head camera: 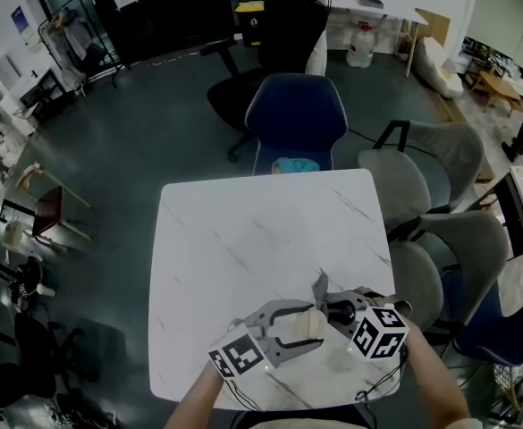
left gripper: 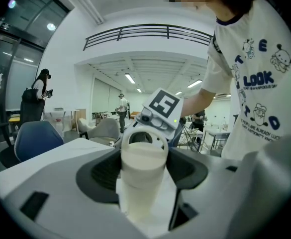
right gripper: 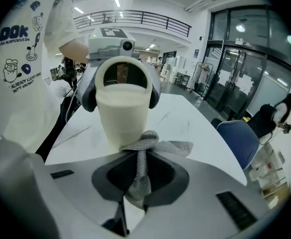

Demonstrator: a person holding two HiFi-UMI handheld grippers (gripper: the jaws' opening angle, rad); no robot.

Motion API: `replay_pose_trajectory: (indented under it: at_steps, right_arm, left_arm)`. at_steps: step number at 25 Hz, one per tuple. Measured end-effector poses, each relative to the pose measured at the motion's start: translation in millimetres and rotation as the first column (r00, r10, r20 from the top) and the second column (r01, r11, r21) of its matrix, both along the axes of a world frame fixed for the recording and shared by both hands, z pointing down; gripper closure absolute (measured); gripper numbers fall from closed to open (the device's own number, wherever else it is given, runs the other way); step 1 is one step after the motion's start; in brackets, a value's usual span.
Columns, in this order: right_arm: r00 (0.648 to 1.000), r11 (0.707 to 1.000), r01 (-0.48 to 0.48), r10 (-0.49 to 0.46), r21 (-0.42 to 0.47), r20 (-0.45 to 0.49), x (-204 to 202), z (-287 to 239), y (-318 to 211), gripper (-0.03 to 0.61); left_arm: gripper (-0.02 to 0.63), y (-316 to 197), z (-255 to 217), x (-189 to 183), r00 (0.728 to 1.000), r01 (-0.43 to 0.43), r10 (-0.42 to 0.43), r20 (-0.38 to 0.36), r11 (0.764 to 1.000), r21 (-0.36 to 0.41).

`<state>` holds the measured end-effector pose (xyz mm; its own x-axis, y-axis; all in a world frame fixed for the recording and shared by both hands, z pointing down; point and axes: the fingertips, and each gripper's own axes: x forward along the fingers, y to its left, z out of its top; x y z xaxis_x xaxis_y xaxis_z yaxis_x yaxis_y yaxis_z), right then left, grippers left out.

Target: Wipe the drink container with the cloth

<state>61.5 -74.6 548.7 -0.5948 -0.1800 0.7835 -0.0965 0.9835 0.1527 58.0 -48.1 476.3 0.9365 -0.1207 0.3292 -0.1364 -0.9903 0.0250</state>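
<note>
A cream drink container (head camera: 302, 323) with a loop handle on its lid stands near the front right edge of the white marble table (head camera: 243, 239). My left gripper (head camera: 315, 323) is shut on it, with a jaw on each side of the container (left gripper: 143, 176). Opposite, my right gripper (head camera: 324, 300) is shut on a grey mesh cloth (right gripper: 145, 148). The bunched cloth touches the lower wall of the container (right gripper: 121, 116). In the right gripper view the left gripper (right gripper: 120, 91) flanks the container's top. The right gripper (left gripper: 150, 126) shows just behind the container in the left gripper view.
A blue chair (head camera: 295, 119) with a teal item (head camera: 295, 164) on its seat stands at the table's far edge. Grey chairs (head camera: 404, 181) line the right side. The person's body is close behind the grippers at the front edge.
</note>
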Motion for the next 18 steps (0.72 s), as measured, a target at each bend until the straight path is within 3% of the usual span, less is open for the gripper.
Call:
replay_pose_trajectory:
  at_steps: [5, 18]
  right_arm:
    - [1.0, 0.997, -0.027, 0.026, -0.073, -0.007, 0.7, 27.0, 4.1, 0.528]
    - [0.992, 0.985, -0.116, 0.11, -0.13, -0.054, 2.5, 75.5, 11.3, 0.528]
  left_arm:
    - [0.326, -0.2, -0.6, -0.3, 1.0, 0.003, -0.003, -0.005, 1.0, 0.001]
    - [0.325, -0.3, -1.7, 0.3, 1.0, 0.013, -0.013, -0.019, 1.0, 0.002]
